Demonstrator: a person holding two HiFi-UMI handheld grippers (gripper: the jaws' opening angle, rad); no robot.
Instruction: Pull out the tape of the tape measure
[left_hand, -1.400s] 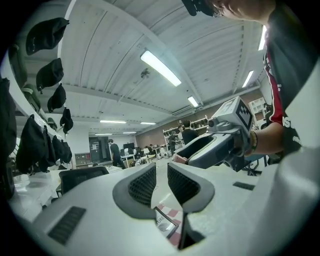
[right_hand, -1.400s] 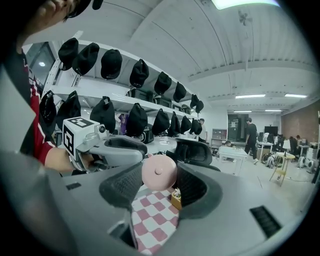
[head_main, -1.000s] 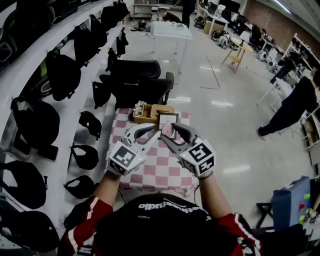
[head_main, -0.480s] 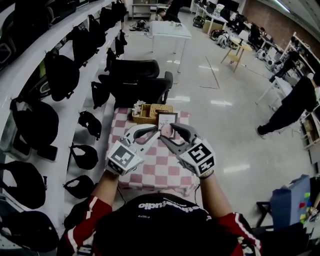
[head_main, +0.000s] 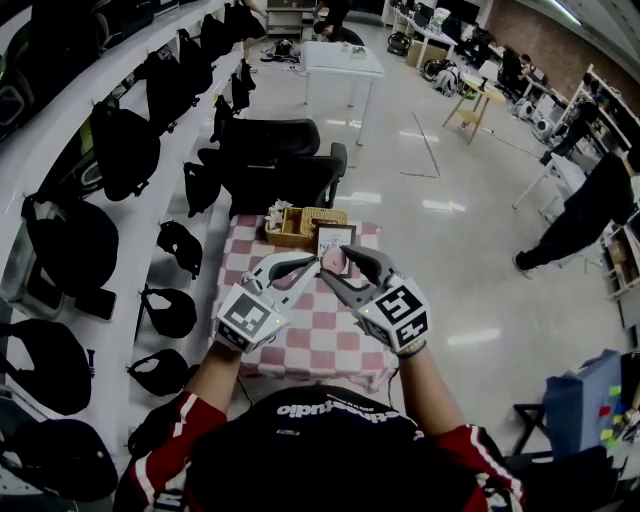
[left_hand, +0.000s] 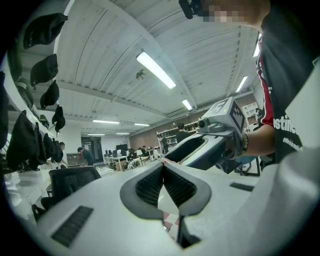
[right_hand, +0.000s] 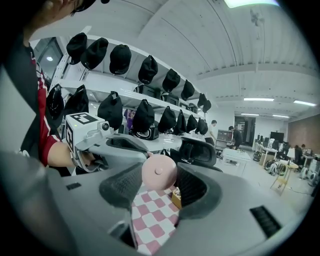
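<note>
Both tongs raised over pink-and-white checked table (head_main: 322, 348), round pink tape measure (right_hand: 159, 172) in right one.
Right gripper (head_main: 337, 264) jaws stand wide, clamped on the tape measure's flat sides, holding it in the air above the table. Left gripper (left_hand: 163, 164) jaws closed tip to tip, right at the case's edge by a small pink tab (right_hand: 148, 156); can't tell if the tab is pinched.
</note>
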